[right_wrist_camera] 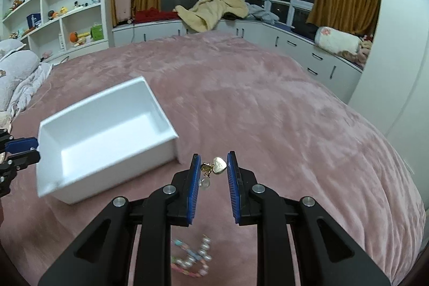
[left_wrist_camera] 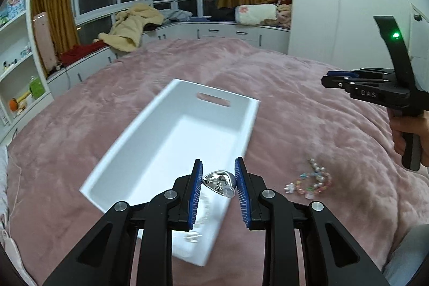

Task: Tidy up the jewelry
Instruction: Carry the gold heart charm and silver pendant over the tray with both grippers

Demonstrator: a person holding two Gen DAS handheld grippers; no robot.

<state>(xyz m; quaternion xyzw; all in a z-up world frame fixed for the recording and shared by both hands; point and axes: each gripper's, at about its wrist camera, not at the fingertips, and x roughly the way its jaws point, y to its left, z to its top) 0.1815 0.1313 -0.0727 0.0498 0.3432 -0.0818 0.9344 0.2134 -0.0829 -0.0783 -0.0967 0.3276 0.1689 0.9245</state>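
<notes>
Over the bin [left_wrist_camera: 171, 141], our left gripper [left_wrist_camera: 217, 177] pinches a silver earring [left_wrist_camera: 219, 182], our right gripper [right_wrist_camera: 213, 166] a heart earring [right_wrist_camera: 215, 166]; we should lower both inside before releasing.

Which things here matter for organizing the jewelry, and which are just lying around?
For the job: silver earring in left gripper, gold heart earring in right gripper, beaded bracelet, white bin.
Lying about: yellow blanket, shelf toys, pillows.
</notes>
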